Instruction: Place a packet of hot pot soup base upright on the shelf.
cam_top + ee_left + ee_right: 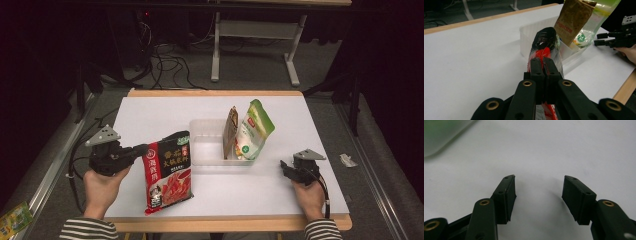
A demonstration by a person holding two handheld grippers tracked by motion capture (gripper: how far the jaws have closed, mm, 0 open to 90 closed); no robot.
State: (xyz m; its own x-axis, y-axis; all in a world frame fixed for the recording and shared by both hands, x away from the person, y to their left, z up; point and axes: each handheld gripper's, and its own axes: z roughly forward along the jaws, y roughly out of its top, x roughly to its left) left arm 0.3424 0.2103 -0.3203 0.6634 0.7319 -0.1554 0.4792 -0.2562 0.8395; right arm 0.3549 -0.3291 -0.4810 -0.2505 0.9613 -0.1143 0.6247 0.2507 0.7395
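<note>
**Red pouch up, bin next**

Clamped in my left claw (543,75) is the red pouch (168,170), pinched by its left edge and held upright near the front of the surface (150,115), its bottom corner at or just above the top. In the left gripper view the two jaws stand pressed together on the pouch's thin seam, with the glossy black and red pack running away from them toward the bin (210,142).

As I judge it, the step in hand is carrying this pouch to the clear bin, where a brown pouch (230,131) and a green pouch (254,130) already stand on edge at the right end. The left part of the bin is free. The next move calls for lifting the pouch over the near wall, keeping it upright, and lowering it into that free space beside the brown pouch before I let go. A pack this floppy may swing or fold if I hurry.

My right claw (292,170) rests on the surface well right of the bin, jaws apart with nothing between them.

Writing: the red pouch bears large white Chinese characters over a picture of tomatoes, too small for me to read surely. The brown pouch shows a short orange word I cannot make out.
</note>
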